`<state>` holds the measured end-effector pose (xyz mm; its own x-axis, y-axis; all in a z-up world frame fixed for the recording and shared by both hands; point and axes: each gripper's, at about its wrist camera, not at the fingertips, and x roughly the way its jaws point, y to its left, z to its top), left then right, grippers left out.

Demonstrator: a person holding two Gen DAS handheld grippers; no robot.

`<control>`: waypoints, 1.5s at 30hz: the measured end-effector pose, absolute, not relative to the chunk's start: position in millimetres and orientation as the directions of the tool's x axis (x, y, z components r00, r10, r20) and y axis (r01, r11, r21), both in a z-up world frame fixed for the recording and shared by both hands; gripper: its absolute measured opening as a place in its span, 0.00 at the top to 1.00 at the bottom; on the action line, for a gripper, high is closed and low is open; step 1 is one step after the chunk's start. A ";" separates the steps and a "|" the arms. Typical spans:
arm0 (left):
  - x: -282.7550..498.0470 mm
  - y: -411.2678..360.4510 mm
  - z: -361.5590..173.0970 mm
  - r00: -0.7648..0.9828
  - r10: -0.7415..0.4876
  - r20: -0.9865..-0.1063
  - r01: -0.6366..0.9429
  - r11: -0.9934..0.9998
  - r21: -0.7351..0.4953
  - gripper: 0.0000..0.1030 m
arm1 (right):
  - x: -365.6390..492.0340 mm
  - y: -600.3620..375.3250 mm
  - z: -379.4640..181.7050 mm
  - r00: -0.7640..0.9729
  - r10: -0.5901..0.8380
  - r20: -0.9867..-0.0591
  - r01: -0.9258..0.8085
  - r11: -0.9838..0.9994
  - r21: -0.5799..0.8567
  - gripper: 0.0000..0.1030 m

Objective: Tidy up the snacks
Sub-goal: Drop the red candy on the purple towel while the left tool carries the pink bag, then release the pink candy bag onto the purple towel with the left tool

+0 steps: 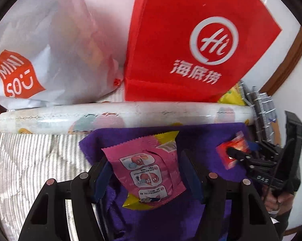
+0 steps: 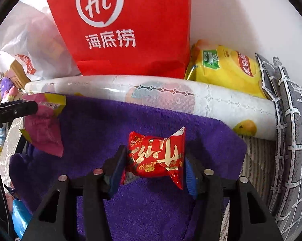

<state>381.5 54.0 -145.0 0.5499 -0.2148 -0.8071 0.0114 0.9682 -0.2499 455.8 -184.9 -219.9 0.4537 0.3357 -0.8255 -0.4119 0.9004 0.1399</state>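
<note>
Purple terry towel carries both snacks mid-task: left gripper jaws pinch the pink-and-yellow foil snack packet, right gripper jaws pinch the red gold-lettered candy wrapper, neither yet stowed in the red fabric bag at twelve o'clock

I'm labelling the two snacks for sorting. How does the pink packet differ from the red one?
The pink packet is pink with yellow sealed ends; the red packet is red with gold lettering. The pink packet looks flat and long, while the red packet looks puffier and more compact. The pink packet sits between the fingers of the left gripper, the red one in the right gripper. Both are sealed wrappers over the purple towel.
</note>
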 end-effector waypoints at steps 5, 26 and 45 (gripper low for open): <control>380.5 50.5 -143.6 0.543 -0.221 -0.810 0.024 0.968 -0.249 0.38 | 451.4 -190.3 -207.5 0.482 0.350 -0.803 -0.407 0.901 0.149 0.32; 352.2 30.0 -91.1 0.629 -0.183 -0.756 0.079 0.982 -0.172 0.22 | 392.1 -198.7 -118.1 0.722 0.196 -0.663 -0.252 0.968 0.012 0.35; 283.5 28.3 -37.9 0.684 -0.224 -0.694 0.121 0.973 -0.195 0.22 | 260.5 -203.2 -126.1 0.667 0.292 -0.686 -0.303 0.947 0.108 0.55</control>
